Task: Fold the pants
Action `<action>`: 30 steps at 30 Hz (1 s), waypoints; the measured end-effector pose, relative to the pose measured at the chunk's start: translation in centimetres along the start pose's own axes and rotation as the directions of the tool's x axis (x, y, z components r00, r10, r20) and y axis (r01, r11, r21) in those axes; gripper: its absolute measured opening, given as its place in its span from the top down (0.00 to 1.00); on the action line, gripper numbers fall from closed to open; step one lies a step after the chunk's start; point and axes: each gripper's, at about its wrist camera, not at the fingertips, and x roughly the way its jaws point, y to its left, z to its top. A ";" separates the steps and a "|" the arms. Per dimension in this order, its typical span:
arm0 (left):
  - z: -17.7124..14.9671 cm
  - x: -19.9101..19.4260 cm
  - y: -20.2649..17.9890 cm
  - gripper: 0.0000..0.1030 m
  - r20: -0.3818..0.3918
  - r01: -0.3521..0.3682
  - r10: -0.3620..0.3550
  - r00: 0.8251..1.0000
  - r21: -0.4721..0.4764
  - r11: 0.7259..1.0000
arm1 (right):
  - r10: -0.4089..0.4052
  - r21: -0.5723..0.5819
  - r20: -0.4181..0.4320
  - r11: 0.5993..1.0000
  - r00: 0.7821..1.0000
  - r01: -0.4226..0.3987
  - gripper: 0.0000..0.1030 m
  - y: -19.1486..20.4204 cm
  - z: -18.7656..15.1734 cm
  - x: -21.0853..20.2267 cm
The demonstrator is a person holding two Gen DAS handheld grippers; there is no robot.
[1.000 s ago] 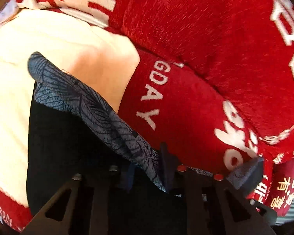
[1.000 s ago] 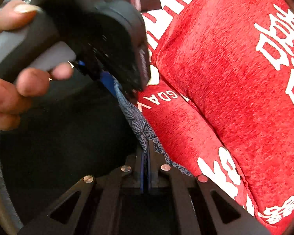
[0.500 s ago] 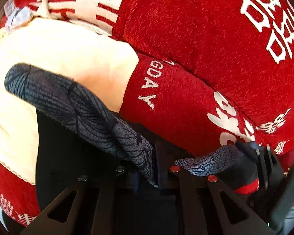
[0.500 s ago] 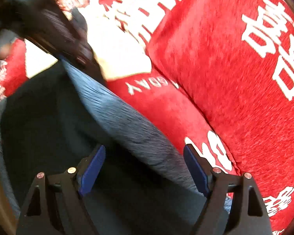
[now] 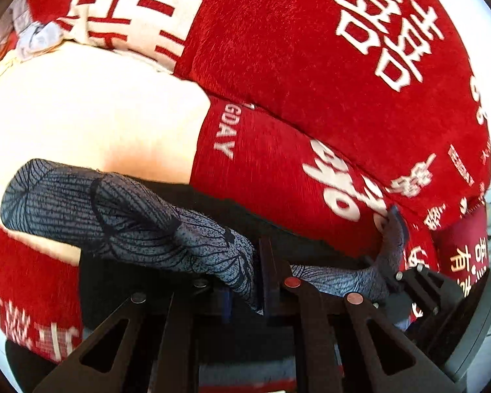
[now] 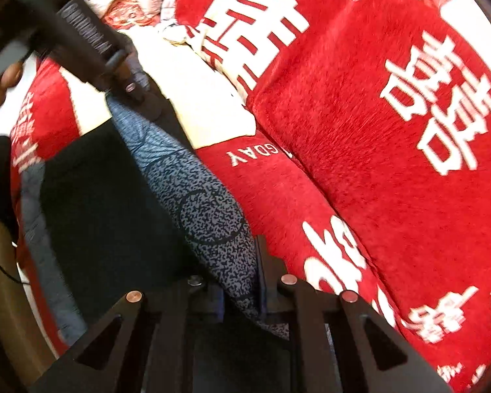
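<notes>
Grip, left: patterned edge of the pants (image 5: 140,226) is pinched in the left hand-held gripper (image 5: 245,281).
Grip, right: same edge is clamped in the right hand-held gripper (image 6: 242,288).
Tension: edge should be kept taut, corners matched.
Surface: pants are draped on the red sofa (image 5: 278,163).

My left gripper (image 5: 245,281) is clamped tight on a fold of the pants (image 5: 140,226), jaws nearly together w/ cloth between. My right gripper (image 6: 240,281) is pinched on the same band further along. Both sit low, side by side, fingers pointing fwd.
</notes>
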 end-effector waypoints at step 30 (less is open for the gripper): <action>-13.6 -2.6 6.1 0.23 0.075 -0.127 0.125 0.989 0.013 0.992 | -0.034 0.407 -0.047 0.912 0.998 0.050 0.25 5.3 -5.2 -3.1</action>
